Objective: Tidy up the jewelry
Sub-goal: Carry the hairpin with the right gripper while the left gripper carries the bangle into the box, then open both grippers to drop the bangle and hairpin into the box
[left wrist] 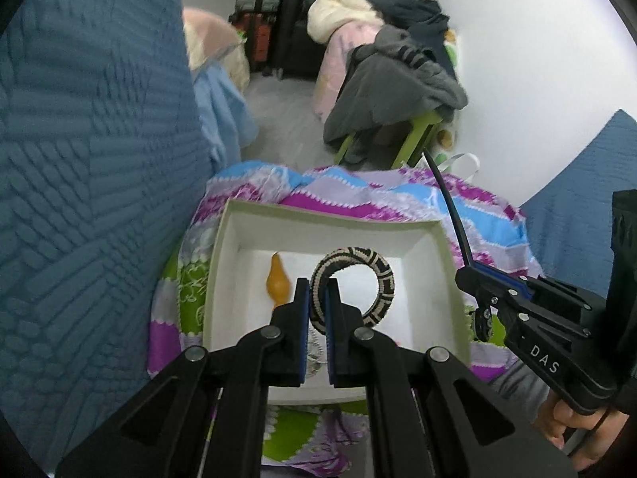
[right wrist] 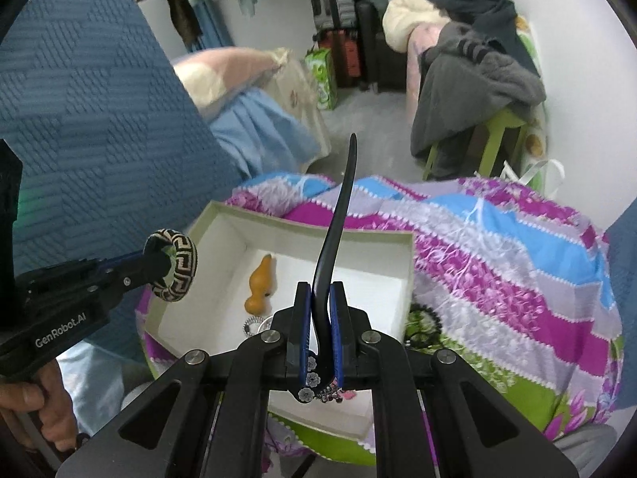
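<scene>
At the bottom centre of the left wrist view, the left gripper [left wrist: 317,298] is clamped on a woven black-and-cream patterned bangle [left wrist: 368,279], which hangs over the open white cardboard box [left wrist: 223,279]. At the bottom centre of the right wrist view, the right gripper [right wrist: 320,302] pinches a long, thin, curved black hair stick [right wrist: 338,215] whose flower-decorated end [right wrist: 318,388] pokes out behind the pads, while the thin tip rises toward the middle of the frame.

Inside the box, an orange gourd-shaped trinket [right wrist: 258,288] lies on the white floor, with a small silvery piece [right wrist: 254,324] near the lower edge. The box rests on a crumpled purple, blue and green floral blanket [right wrist: 497,263], and a dark beaded strand [right wrist: 424,320] lies on the cloth just right of the box.

The risks, as I judge them: the bangle is gripped only across its rim, so it may swing or slip when tilted, and the stick's long free end could catch the box wall or the other gripper, since the two tools work close together. The soft blanket could also let the box tip.

The gripper bodies cover the near part of the box floor, and the silvery piece is too small to identify. Further off, clothes on a green stool [right wrist: 497,127] blur together.
</scene>
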